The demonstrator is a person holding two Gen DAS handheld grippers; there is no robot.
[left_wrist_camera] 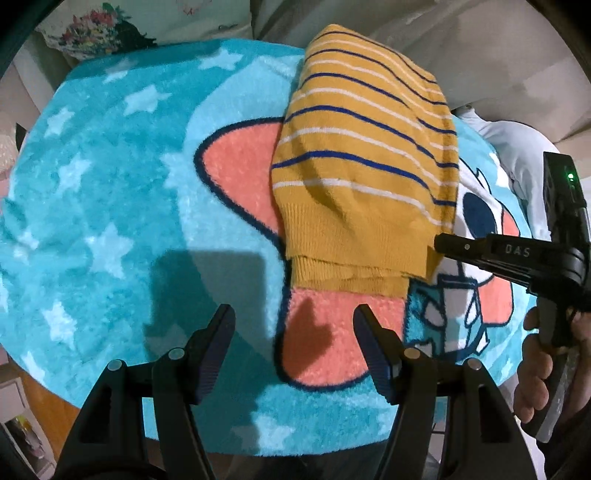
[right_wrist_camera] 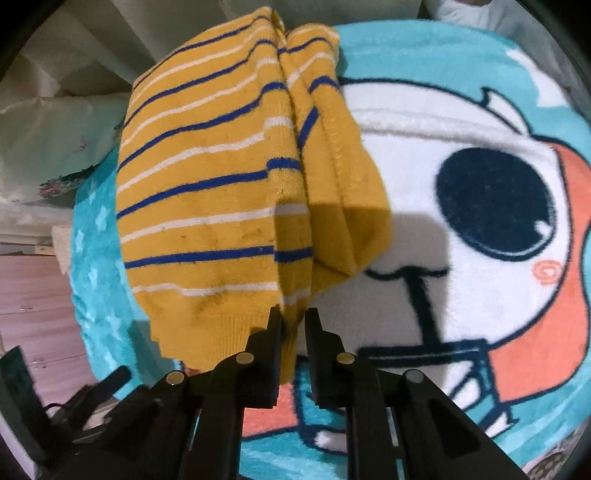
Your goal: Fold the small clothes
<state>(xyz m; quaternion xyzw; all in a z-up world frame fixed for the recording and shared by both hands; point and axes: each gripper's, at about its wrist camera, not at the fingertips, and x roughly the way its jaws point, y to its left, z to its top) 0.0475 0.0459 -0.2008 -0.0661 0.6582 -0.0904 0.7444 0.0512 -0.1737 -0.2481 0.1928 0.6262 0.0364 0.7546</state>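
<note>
A small yellow knit sweater [left_wrist_camera: 362,155] with blue and white stripes lies folded on a round turquoise cartoon rug [left_wrist_camera: 110,177]. My left gripper [left_wrist_camera: 293,328] is open and empty, hovering over the rug just in front of the sweater's ribbed hem. My right gripper [right_wrist_camera: 293,321] has its jaws nearly closed, with the ribbed hem corner of the sweater [right_wrist_camera: 207,206] between them. From the left wrist view the right gripper [left_wrist_camera: 443,242] reaches in from the right and touches the hem's right corner.
The rug [right_wrist_camera: 480,147] covers a round table, its edge close to me. Pale cloth and a floral fabric [left_wrist_camera: 92,33] lie behind it. A person's hand [left_wrist_camera: 535,369] holds the right gripper at the right. A wooden floor [right_wrist_camera: 33,295] shows on the left.
</note>
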